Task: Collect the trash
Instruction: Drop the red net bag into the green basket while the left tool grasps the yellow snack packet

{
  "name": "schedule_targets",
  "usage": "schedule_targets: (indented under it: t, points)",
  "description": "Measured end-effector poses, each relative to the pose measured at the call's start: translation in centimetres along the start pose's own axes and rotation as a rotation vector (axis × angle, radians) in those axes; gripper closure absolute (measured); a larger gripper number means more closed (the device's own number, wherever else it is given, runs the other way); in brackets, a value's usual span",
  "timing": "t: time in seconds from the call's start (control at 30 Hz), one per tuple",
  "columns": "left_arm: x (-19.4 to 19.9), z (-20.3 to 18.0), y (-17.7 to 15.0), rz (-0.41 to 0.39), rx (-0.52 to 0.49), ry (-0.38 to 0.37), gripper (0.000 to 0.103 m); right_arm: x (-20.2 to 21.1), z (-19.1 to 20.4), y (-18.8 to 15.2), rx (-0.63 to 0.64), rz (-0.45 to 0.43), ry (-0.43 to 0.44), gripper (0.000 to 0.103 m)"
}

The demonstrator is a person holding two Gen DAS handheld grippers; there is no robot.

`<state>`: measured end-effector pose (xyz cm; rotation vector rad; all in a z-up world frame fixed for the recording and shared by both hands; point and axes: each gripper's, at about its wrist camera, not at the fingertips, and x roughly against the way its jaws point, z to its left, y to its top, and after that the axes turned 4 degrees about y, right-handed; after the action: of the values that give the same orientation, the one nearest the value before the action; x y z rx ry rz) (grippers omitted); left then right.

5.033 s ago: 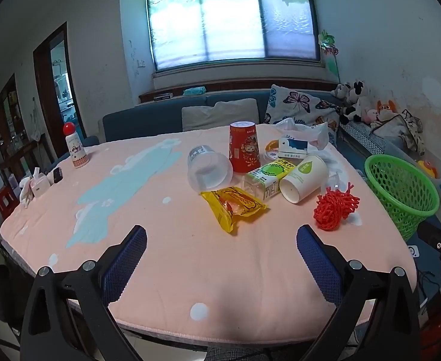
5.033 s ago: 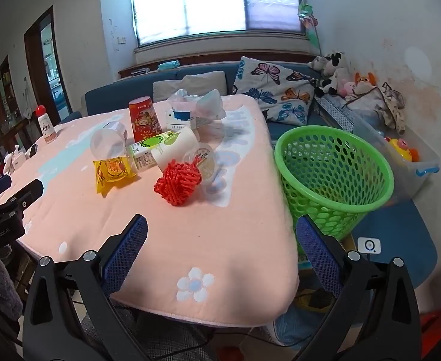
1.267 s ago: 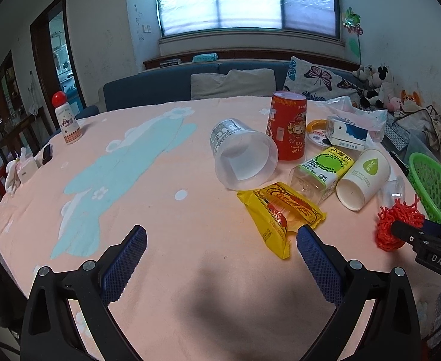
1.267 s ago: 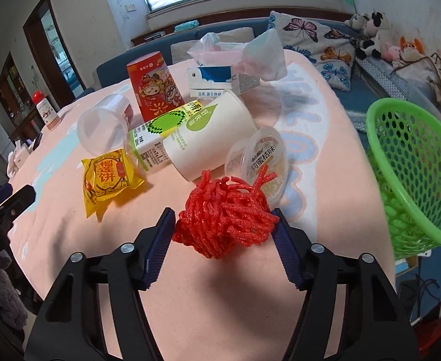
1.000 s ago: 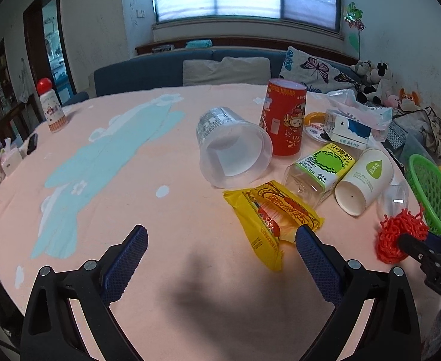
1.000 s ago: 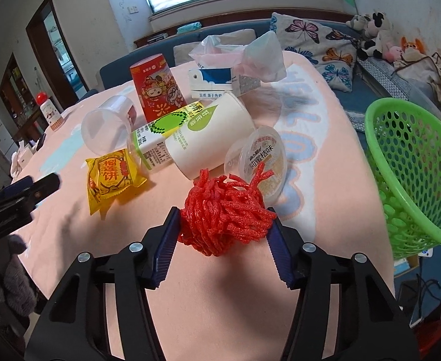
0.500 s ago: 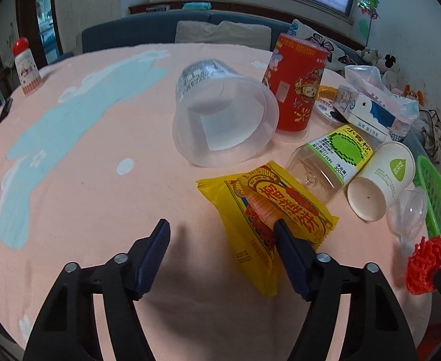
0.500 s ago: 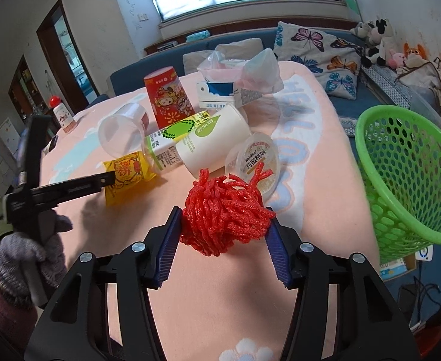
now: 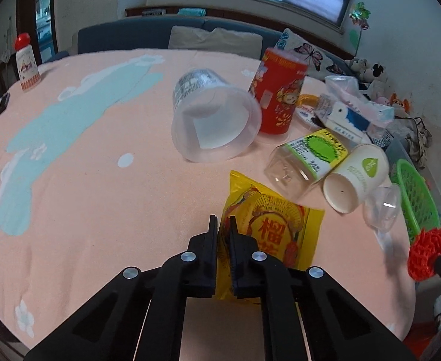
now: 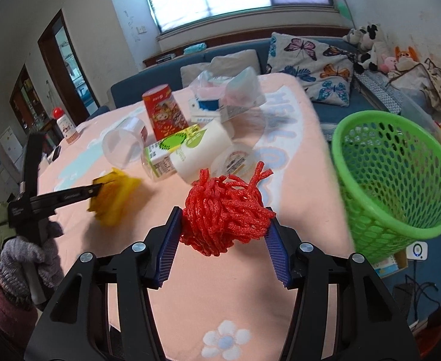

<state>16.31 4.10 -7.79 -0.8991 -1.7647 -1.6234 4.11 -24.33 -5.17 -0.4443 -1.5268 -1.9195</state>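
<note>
My left gripper (image 9: 223, 225) is shut on the edge of a yellow snack packet (image 9: 274, 231), which also shows in the right wrist view (image 10: 115, 195), lifted off the pink table. My right gripper (image 10: 225, 219) is shut on a red foam net (image 10: 225, 210), held above the table; it shows in the left wrist view (image 9: 428, 252) too. A green mesh basket (image 10: 395, 180) stands just right of the table edge. On the table lie a clear plastic cup (image 9: 214, 123), a red cup (image 9: 277, 90), a clear bottle with green label (image 9: 307, 156), a white paper cup (image 9: 356, 177) and a small clear jelly cup (image 9: 383, 207).
A milk carton in a plastic bag (image 9: 350, 111) lies at the far right of the table. A red-capped bottle (image 9: 25, 66) stands at the far left. A blue sofa (image 10: 280, 57) with cushions and plush toys is behind. A white box (image 10: 416, 251) sits on the floor.
My left gripper has closed on the yellow packet and lifted its edge. My right gripper has raised the red net a little higher, nearer the basket.
</note>
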Motion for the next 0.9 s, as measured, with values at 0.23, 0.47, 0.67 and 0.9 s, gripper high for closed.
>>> schedule_targets:
  t: [0.23, 0.47, 0.67, 0.9]
  points:
    - [4.1, -2.2, 0.5, -0.070, -0.051, -0.028, 0.098, 2.4, -3.1, 1.1, -0.027, -0.065, -0.059, 0.049]
    - [7.3, -7.9, 1.4, -0.124, -0.160, -0.119, 0.098, 4.0, -9.2, 2.0, -0.071, -0.100, -0.175, 0.049]
    - [7.4, -14.5, 2.5, -0.130, -0.256, -0.176, 0.098, 4.4, -14.2, 1.9, -0.106, -0.082, -0.258, 0.049]
    - [6.4, -21.3, 3.2, -0.106, -0.349, -0.227, 0.098, 3.7, -18.9, 0.8, -0.165, -0.051, -0.295, 0.046]
